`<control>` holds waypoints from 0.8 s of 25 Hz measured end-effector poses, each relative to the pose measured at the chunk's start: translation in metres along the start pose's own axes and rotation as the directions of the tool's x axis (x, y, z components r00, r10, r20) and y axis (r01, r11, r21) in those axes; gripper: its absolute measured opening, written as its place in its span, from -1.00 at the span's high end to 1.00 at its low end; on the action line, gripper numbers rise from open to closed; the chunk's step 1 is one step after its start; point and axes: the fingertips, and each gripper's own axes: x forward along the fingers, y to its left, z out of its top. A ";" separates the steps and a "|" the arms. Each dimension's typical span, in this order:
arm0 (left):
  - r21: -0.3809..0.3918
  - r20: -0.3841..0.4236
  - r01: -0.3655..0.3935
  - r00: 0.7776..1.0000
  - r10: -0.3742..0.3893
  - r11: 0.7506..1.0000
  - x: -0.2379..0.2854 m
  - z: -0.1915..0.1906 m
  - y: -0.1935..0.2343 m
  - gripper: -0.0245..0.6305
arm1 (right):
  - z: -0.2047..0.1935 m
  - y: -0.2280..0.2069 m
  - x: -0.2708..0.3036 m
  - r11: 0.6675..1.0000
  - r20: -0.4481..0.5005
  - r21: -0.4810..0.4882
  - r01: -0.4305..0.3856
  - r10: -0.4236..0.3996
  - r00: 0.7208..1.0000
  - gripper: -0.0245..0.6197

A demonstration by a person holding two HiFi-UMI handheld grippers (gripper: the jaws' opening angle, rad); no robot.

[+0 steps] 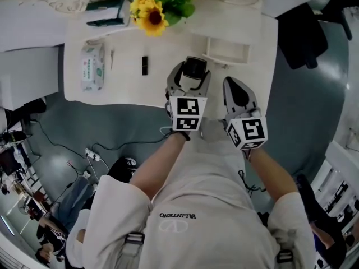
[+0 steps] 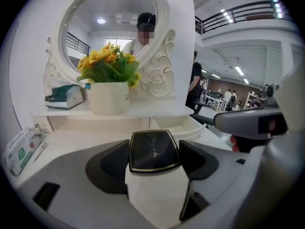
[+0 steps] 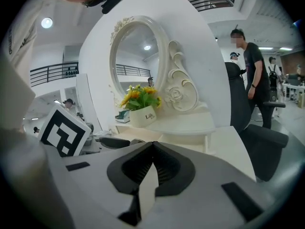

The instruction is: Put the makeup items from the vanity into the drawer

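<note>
The left gripper [image 1: 192, 73] has its fingers spread wide round a black compact [image 2: 154, 150], pads against its sides. It is carried flat, I'd guess, for the small open drawer [image 1: 226, 60] just beyond on the desk [image 1: 123, 86]. Nothing shows inside that drawer from above. The right gripper [image 3: 152, 148] hangs alongside, fingers pressed together — empty.

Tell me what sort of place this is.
Probably a large open workspace or lab hall, not a bedroom: the white vanity with its oval mirror stands below a mezzanine railing, with an office chair beside it.
</note>
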 end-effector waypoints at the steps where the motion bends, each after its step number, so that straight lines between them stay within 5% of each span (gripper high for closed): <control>1: 0.002 0.007 0.007 1.000 -0.007 1.000 0.002 0.006 -0.004 -0.06 | 0.002 -0.004 -0.001 1.000 0.004 0.000 0.006 -0.006 1.000 0.89; 20: -0.004 0.006 0.013 1.000 -0.013 1.000 0.062 0.051 -0.050 -0.06 | 0.019 -0.067 -0.016 0.998 0.036 0.032 0.056 -0.058 0.998 0.90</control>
